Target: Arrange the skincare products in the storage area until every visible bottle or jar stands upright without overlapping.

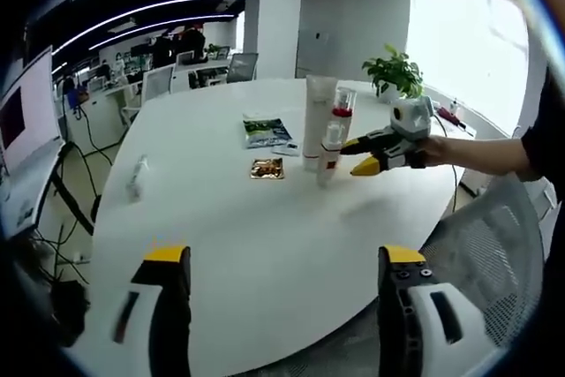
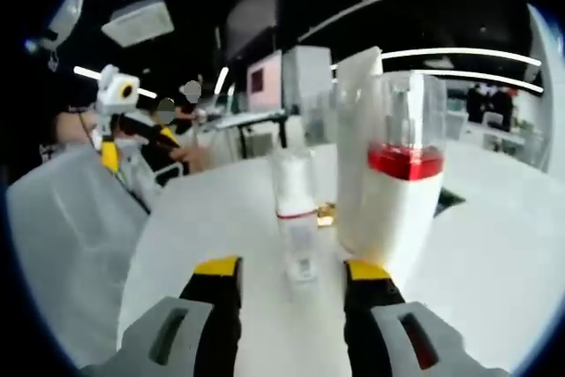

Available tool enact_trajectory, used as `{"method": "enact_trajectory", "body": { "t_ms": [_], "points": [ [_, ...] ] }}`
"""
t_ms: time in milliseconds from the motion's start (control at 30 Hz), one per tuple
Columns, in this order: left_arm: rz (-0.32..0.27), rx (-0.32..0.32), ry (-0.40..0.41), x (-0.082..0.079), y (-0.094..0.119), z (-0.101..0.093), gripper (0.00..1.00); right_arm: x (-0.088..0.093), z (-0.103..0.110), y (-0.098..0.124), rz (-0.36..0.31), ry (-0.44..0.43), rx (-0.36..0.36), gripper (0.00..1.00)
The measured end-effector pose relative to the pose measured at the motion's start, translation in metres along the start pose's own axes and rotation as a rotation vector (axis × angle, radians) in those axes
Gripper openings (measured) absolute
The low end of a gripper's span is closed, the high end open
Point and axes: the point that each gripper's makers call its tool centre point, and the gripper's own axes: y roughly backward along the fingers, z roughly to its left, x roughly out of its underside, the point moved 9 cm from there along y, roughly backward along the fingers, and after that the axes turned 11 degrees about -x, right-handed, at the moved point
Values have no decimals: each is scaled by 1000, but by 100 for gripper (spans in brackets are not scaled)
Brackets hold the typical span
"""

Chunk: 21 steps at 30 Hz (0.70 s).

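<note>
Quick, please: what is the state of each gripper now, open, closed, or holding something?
Left gripper: open, holding nothing, above the white table.
Right gripper: open, holding nothing; the small clear bottle stands just ahead of its jaws.

The left gripper (image 1: 288,284) was held low with its yellow-tipped jaws set wide apart, nothing between them. The right gripper (image 1: 360,157) was extended level in a hand (image 1: 434,152), dark sleeve behind. In its own view, the right gripper's (image 2: 290,273) jaws stood parted, not closed on anything.
</note>
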Motion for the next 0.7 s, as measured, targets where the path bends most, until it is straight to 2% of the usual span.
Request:
{"method": "enact_trajectory", "body": {
  "t_ms": [133, 367, 500, 600, 700],
  "points": [
    [1, 7, 68, -4, 5, 3, 83, -7, 9, 3, 5, -29, 6, 49],
    [1, -7, 39, -15, 17, 8, 85, -20, 27, 14, 6, -82, 50, 70],
    [-6, -5, 67, -24, 23, 12, 87, -30, 34, 22, -17, -90, 87, 81],
    [2, 6, 104, -29, 25, 13, 90, -36, 39, 31, -14, -83, 94, 82],
    [6, 8, 104, -34, 27, 11, 90, -41, 40, 39, -23, -90, 107, 83]
  ]
}}
